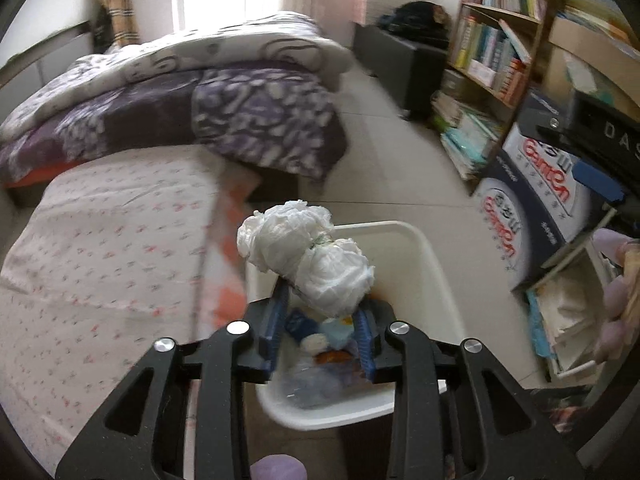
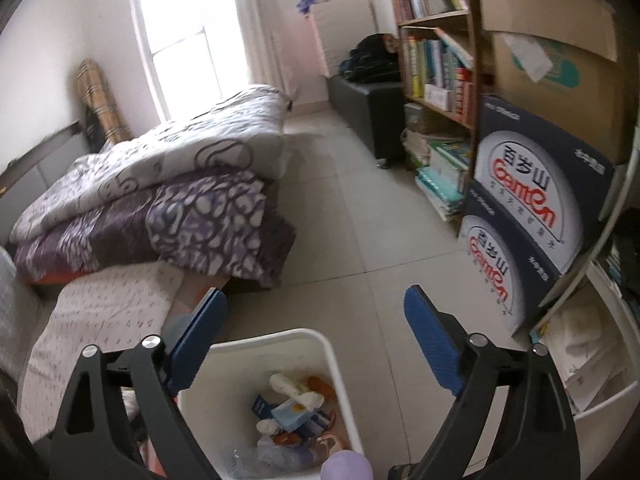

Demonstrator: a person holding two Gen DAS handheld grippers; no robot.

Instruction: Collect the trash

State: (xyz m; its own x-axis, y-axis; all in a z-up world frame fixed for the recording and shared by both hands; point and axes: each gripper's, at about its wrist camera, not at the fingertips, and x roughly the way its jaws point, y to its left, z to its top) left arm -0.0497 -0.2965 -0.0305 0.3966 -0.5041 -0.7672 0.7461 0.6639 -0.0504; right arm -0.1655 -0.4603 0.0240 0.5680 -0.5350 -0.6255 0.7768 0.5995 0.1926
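My left gripper (image 1: 320, 300) is shut on a crumpled white tissue wad (image 1: 308, 256) and holds it above a white trash bin (image 1: 424, 264). The bin holds several scraps of wrappers and tissue (image 1: 320, 336). In the right wrist view the same bin (image 2: 276, 344) stands on the floor below my right gripper (image 2: 316, 308), which is open and empty above the bin's far rim. Trash (image 2: 296, 412) lies inside the bin.
A bed (image 1: 104, 240) with a folded purple quilt (image 1: 200, 112) is on the left, close to the bin. Stacked printed boxes (image 2: 532, 216) and a bookshelf (image 2: 436, 60) stand on the right. Tiled floor (image 2: 360, 200) lies between them.
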